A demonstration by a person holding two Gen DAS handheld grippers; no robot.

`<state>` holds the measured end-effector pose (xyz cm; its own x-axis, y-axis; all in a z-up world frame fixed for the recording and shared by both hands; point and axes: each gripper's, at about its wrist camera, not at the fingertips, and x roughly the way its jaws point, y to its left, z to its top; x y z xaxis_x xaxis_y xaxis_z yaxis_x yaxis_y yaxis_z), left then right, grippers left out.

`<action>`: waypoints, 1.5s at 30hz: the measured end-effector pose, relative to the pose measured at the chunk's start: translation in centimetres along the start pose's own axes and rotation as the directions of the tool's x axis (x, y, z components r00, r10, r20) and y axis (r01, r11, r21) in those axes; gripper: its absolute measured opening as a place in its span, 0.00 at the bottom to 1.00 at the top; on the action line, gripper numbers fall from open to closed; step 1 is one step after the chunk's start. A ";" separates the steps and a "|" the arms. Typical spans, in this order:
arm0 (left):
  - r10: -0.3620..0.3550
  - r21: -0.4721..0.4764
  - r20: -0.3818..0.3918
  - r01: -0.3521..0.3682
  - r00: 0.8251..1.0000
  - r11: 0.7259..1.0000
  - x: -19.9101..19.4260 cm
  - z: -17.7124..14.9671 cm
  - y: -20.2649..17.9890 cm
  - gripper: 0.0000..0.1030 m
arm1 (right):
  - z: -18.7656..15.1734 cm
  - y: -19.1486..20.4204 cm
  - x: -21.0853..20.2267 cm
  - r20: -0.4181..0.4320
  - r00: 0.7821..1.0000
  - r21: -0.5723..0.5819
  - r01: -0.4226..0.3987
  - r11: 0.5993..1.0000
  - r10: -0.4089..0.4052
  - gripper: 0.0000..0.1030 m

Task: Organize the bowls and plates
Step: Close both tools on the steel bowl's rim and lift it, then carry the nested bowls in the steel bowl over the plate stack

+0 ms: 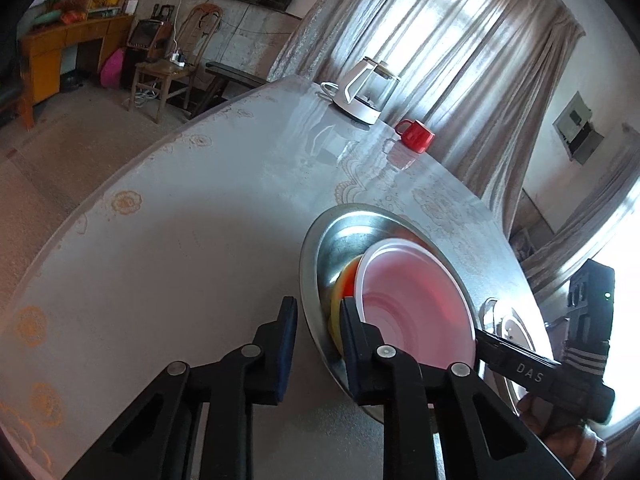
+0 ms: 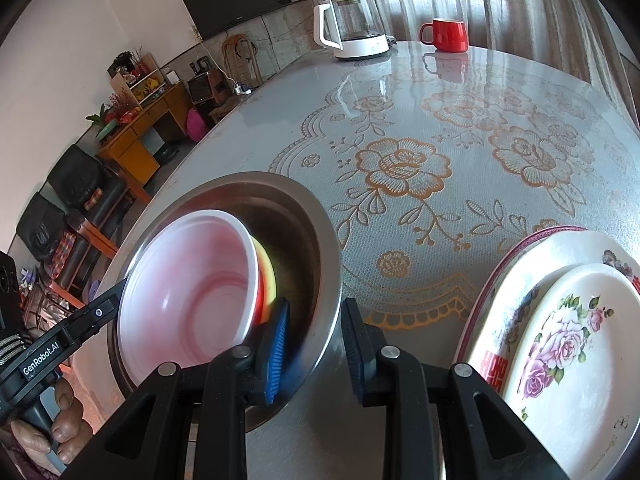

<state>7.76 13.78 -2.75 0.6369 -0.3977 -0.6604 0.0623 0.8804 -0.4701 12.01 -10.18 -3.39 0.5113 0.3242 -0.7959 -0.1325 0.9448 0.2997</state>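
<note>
steel basin (image 2: 316,240) rim | clamped between right gripper (image 2: 316,344) pads

"DAS" stands in white letters on the black arm of the right gripper (image 1: 530,372), seen from the left wrist at the table's near right edge. "GenRobot.AI" is printed in white on the body of the left gripper (image 2: 40,360), seen from the right wrist. A red double-happiness sign marks the rim of the large plate (image 2: 490,364); script on the small plate (image 2: 612,450) is too small to read
</note>
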 end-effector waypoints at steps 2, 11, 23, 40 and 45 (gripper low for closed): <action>0.003 0.016 0.004 -0.003 1.000 1.000 -0.2 -0.2 -0.3 0.19 | -0.1 0.0 0.0 0.000 1.000 0.004 -0.001 1.000 0.001 0.25; 0.060 0.017 0.005 -0.060 0.998 0.998 0.3 0.8 -0.4 0.24 | -0.3 0.1 0.1 -0.008 1.000 0.011 -0.026 1.000 0.026 0.25; 0.032 0.036 0.011 -0.032 0.999 0.999 0.3 0.7 -0.2 0.14 | -0.4 0.7 -0.1 0.014 1.000 -0.030 -0.003 1.000 0.003 0.24; 0.017 0.059 -0.004 -0.017 1.000 0.998 -0.2 -0.1 -0.6 0.15 | -0.8 0.8 -0.3 0.015 1.000 -0.043 -0.011 0.999 0.011 0.22; 0.017 0.070 -0.007 -0.017 1.000 0.997 -0.5 -0.7 -0.9 0.15 | -0.9 0.6 -0.5 0.016 1.000 -0.042 -0.012 0.999 0.013 0.22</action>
<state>6.85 12.97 -2.43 0.6325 -0.3843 -0.6725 0.1051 0.9028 -0.4171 10.91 -9.69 -3.31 0.5227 0.3358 -0.7836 -0.1740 0.9418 0.2875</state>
